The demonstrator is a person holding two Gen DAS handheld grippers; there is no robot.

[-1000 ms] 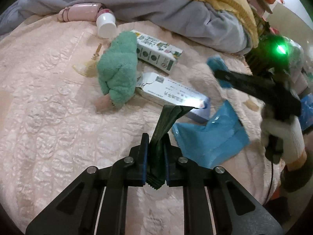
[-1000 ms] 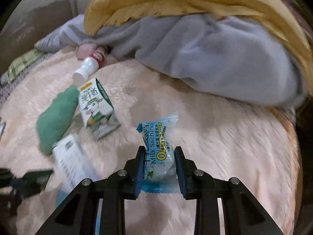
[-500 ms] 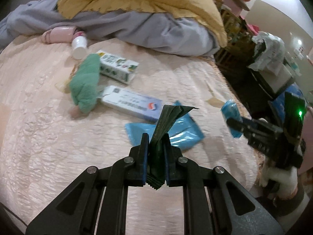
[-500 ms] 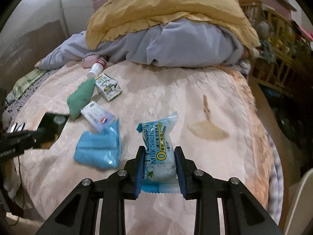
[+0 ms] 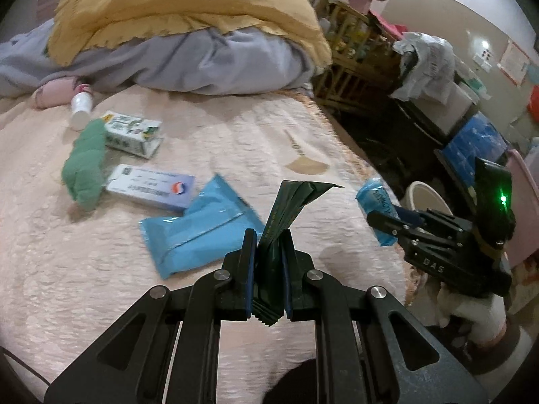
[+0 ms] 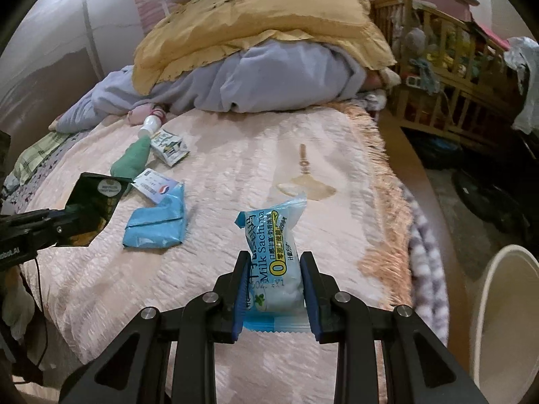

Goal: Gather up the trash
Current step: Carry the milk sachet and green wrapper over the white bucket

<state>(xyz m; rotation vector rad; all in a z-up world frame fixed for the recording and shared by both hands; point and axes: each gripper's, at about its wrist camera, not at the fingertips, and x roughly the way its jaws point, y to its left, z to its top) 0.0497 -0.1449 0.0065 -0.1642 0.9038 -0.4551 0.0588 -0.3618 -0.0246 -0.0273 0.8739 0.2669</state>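
Trash is in both of my hands: my left gripper (image 5: pixel 268 271) is clamped tight on a dark green foil wrapper (image 5: pixel 296 202), which stands up between the pads and fans open at its top, and my right gripper (image 6: pixel 275 294) grasps a light blue snack packet (image 6: pixel 273 252) printed "Milk Sachima", upright between the blue pads with its crimped end hanging below them. Both grippers hang over the near end of the bed (image 6: pixel 235 175), which is covered in a pale pink quilted spread with an orange fringe along its right edge.

Out past my left gripper, a flat blue plastic pouch (image 5: pixel 198 229) lies on the spread, just beside a white and blue box (image 5: pixel 151 187). Farther back rest a green fuzzy sock (image 5: pixel 84 165), a green and white drink carton (image 5: pixel 133 133) next to it, and a small white bottle (image 5: pixel 80 107) near the bedding. A yellow blanket (image 6: pixel 256 30) is heaped on a grey-lavender quilt (image 6: pixel 269 77) at the head of the bed.

To the right, off the bed, a cream round bin (image 6: pixel 502 323) stands on the floor, and a wooden crib (image 6: pixel 448 54) full of clutter sits behind it.
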